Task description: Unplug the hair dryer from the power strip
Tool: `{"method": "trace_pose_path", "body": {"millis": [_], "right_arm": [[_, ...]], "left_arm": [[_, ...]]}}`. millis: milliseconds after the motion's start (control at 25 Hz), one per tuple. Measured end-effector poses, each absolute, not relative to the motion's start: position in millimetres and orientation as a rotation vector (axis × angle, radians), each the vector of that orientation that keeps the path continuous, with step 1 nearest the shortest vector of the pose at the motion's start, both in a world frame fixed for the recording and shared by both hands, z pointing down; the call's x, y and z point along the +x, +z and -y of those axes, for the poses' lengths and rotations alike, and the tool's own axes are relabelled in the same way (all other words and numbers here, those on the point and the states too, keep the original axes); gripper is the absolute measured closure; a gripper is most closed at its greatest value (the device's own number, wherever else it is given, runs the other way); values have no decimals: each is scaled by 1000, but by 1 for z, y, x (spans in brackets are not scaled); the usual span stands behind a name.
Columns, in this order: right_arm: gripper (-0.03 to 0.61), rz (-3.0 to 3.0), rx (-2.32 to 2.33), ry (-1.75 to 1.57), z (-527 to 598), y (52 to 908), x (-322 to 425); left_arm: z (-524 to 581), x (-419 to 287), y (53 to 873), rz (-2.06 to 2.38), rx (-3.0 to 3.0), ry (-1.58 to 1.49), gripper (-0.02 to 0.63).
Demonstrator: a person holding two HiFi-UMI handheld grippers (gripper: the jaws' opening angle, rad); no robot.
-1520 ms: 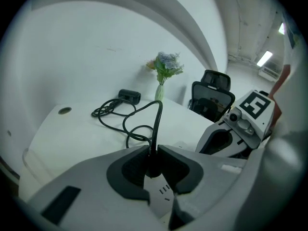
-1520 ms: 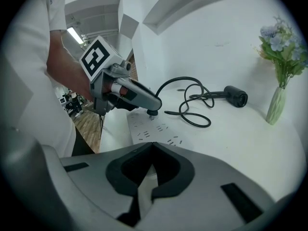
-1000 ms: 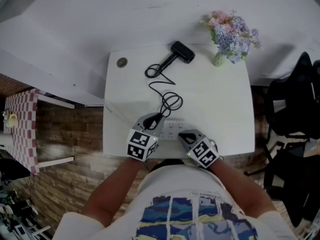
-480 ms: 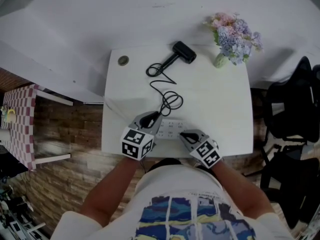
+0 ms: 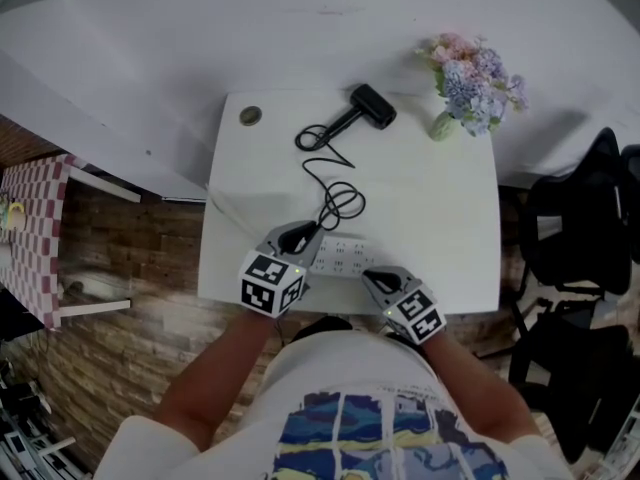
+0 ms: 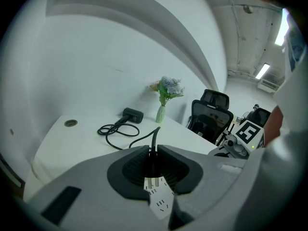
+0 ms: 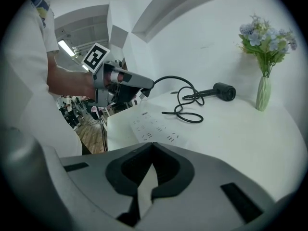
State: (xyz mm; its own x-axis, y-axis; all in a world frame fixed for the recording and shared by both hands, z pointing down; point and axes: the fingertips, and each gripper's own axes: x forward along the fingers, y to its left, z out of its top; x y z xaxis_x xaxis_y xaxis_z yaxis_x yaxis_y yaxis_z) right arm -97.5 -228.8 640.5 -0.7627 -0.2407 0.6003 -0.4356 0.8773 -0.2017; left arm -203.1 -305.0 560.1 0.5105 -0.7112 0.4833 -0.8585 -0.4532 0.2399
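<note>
A black hair dryer point(image 5: 368, 105) lies at the far side of the white table point(image 5: 440, 208), and its cord point(image 5: 335, 203) loops toward me. My left gripper point(image 5: 300, 236) is shut on the cord's black plug point(image 6: 151, 170). The plug's two bare prongs hang just above the white power strip point(image 6: 161, 202). That strip point(image 5: 342, 256) lies flat near the front edge. My right gripper point(image 5: 370, 274) rests at the strip's near right end with its jaws shut and nothing between them. In the right gripper view the plug point(image 7: 144, 91) is held off the table.
A vase of flowers point(image 5: 465, 78) stands at the far right corner, and a round grommet point(image 5: 249, 116) sits at the far left. Black office chairs point(image 5: 585, 218) stand right of the table. A checkered table point(image 5: 30, 238) is at the left, over brick-patterned floor.
Both grippers have stayed where they were at the strip. The left one has rolled slightly, still holding the plug.
</note>
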Motion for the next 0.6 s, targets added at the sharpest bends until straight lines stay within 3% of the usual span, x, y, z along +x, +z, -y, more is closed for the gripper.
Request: {"method": "trace_pose_path", "body": {"millis": [600], "right_arm": [[581,2456,506,448,219,637,-92]], "left_arm": [[302,-199,556,1278,2309,408,563]]}}
